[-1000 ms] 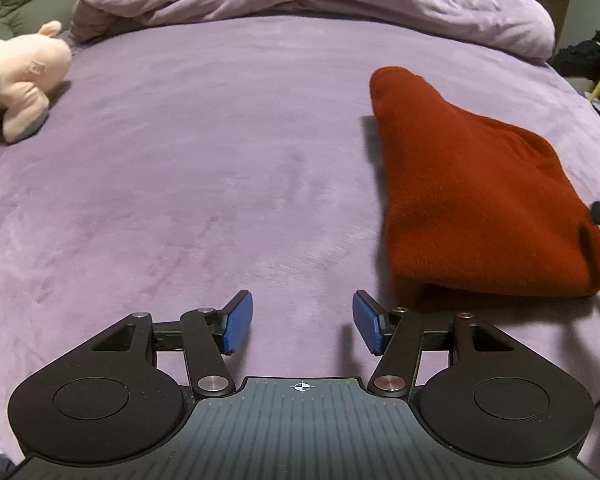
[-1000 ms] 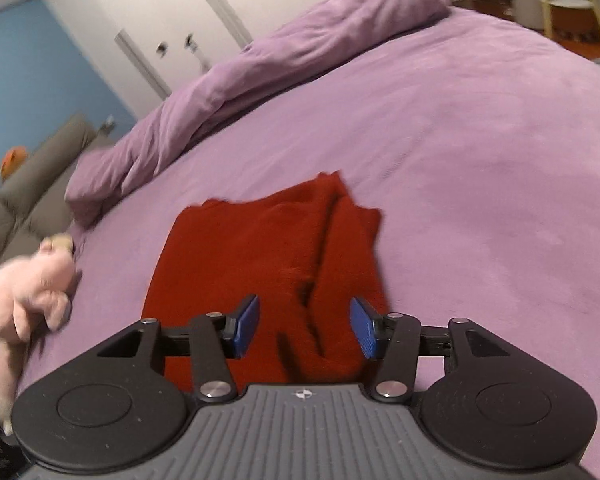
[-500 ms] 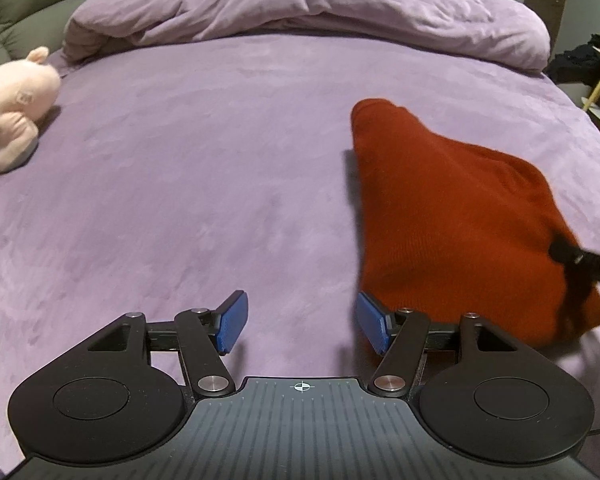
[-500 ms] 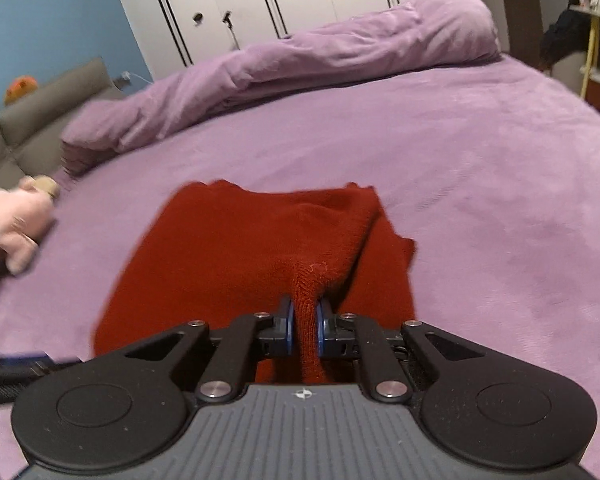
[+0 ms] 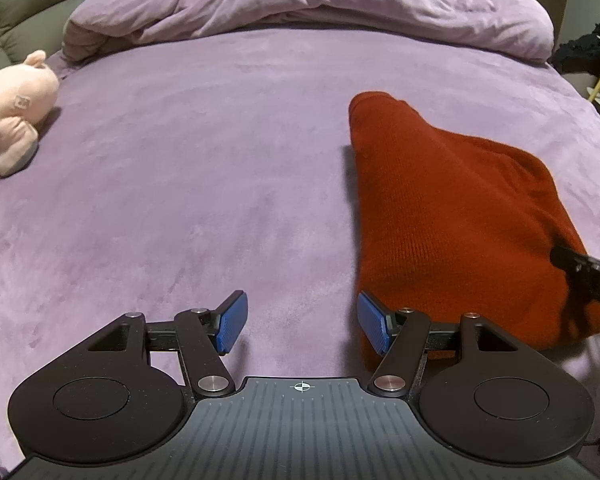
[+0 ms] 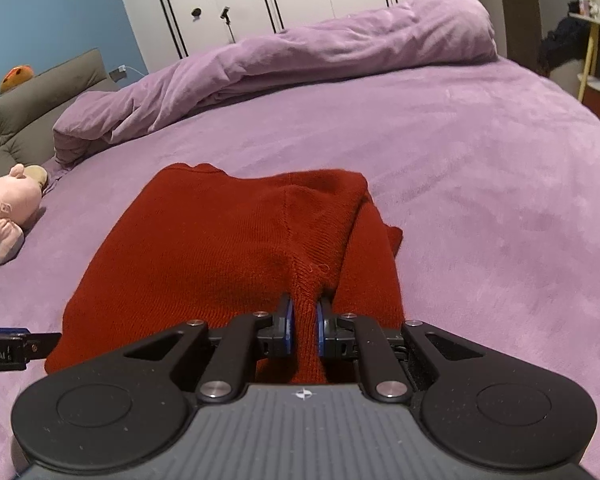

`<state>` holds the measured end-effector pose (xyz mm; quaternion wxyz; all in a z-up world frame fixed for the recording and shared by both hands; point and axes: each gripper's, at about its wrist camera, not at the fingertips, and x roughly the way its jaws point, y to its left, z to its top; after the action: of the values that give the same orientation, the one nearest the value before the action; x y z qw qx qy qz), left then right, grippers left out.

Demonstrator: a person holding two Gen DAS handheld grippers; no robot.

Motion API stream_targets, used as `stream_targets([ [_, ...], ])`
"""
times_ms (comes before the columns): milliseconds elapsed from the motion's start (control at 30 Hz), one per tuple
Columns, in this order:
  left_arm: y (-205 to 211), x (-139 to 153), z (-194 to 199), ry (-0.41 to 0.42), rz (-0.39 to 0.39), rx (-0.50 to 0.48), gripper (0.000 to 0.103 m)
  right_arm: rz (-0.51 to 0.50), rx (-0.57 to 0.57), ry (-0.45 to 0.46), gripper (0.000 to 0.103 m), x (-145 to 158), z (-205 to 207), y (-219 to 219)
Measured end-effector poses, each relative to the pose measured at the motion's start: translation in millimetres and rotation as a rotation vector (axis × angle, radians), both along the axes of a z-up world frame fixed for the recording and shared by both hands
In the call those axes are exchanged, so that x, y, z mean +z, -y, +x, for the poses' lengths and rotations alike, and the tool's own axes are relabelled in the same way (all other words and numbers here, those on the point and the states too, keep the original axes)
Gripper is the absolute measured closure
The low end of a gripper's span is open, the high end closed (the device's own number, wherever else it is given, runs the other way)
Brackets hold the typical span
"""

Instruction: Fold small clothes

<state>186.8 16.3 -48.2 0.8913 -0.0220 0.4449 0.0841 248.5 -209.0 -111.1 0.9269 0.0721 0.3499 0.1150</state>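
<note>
Fingers (image 6: 286,316) of the right gripper (image 6: 303,318) were pinched on a raised ridge of the red knit garment (image 6: 228,248), the blue pads close together with a tongue of cloth running back between them toward the camera. From that pinch the cloth rose in a tented crease and spread away forward and to the left over the purple bed (image 6: 480,184), its far edge lying toward the rolled duvet (image 6: 300,68).

In the left wrist view, the left gripper (image 5: 302,322) stood wide apart and held nothing, its pads hovering over bare bed cover. The garment (image 5: 452,216) lay to its right: the right-hand pad sat just beside the near left edge of the cloth, while the long axis ran away from the fingers toward the far corner. A dark tip of the right gripper (image 5: 580,268) showed at the garment's right side.

So the right hand had the near right part of the cloth, and the free near left corner was closest to the left hand. Judging from this, the coming move likely called for the left fingers to shift a little right and close on that corner, so both hands could carry the near edge over. A pink plush toy (image 5: 12,108) lay well apart, at the left.
</note>
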Motion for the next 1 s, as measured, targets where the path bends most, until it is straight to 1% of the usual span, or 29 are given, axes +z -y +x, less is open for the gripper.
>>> stream_targets([
  [100,0.1,0.7,2.2,-0.003,-0.008,0.002,0.036,-0.025,0.013,0.002,0.093,-6.7,1.4,0.9],
  [200,0.5,3.0,2.9,0.0,-0.004,0.0,0.036,-0.006,0.023,-0.009,0.093,-5.5,4.0,4.2],
  [233,-0.1,4.5,3.0,0.006,-0.008,-0.001,0.036,0.005,0.027,-0.016,0.091,-2.7,4.5,6.2],
  [267,-1.0,6.4,3.6,0.011,-0.015,0.001,0.035,0.02,0.015,-0.027,0.085,1.7,4.5,8.9],
  [300,-3.0,8.8,5.7,0.019,-0.026,0.007,0.035,0.04,-0.006,-0.033,0.082,6.8,3.8,12.2],
  [333,-3.9,11.3,8.0,0.03,-0.036,0.017,0.035,0.061,-0.031,-0.026,0.077,12.1,2.7,15.7],
  [367,-4.4,13.6,12.1,0.042,-0.043,0.03,0.034,0.083,-0.058,-0.007,0.075,18.9,1.5,18.8],
  [433,-3.9,18.1,25.6,0.055,-0.052,0.05,0.034,0.117,-0.094,0.032,0.075,28.8,3.4,19.9],
  [467,-2.9,21.0,32.9,0.074,-0.067,0.06,0.034,0.142,-0.09,0.038,0.075,32.1,8.3,17.7],
  [533,1.0,25.4,52.5,0.129,-0.111,0.07,0.033,0.192,-0.082,0.028,0.074,33.1,24.1,8.1],
  [567,3.0,25.8,61.6,0.145,-0.121,0.077,0.032,0.215,-0.07,0.015,0.074,30.7,35.7,0.6],
  [600,5.8,24.1,74.4,0.162,-0.134,0.079,0.032,0.221,-0.062,-0.001,0.074,27.5,46.2,-6.1],
  [633,9.0,22.0,84.3,0.171,-0.136,0.077,0.032,0.211,-0.056,-0.022,0.074,23.4,57.7,-13.6],
  [700,17.1,12.2,104.6,0.188,-0.109,0.07,0.032,0.169,-0.04,-0.057,0.073,12.9,81.6,-27.7],
  [800,23.5,-10.8,124.0,0.221,-0.064,0.046,0.031,0.072,-0.065,-0.047,0.072,-6.1,106.4,-33.5],
  [833,24.5,-19.8,127.0,0.233,-0.049,0.042,0.029,0.069,-0.081,-0.041,0.072,-11.4,109.9,-30.5],
  [900,24.9,-38.1,131.7,0.241,-0.016,0.045,0.027,0.113,-0.125,-0.016,0.073,-21.2,114.0,-16.9],
  [933,23.4,-45.7,133.1,0.248,-0.011,0.055,0.026,0.122,-0.142,0.015,0.073,-26.6,112.8,-11.0],
  [967,19.0,-51.3,133.5,0.256,-0.032,0.083,0.024,0.122,-0.141,0.045,0.073,-32.5,110.6,-8.1],
  [1000,13.5,-55.4,133.2,0.263,-0.069,0.108,0.024,0.126,-0.135,0.072,0.073,-39.5,107.7,-5.6],
])
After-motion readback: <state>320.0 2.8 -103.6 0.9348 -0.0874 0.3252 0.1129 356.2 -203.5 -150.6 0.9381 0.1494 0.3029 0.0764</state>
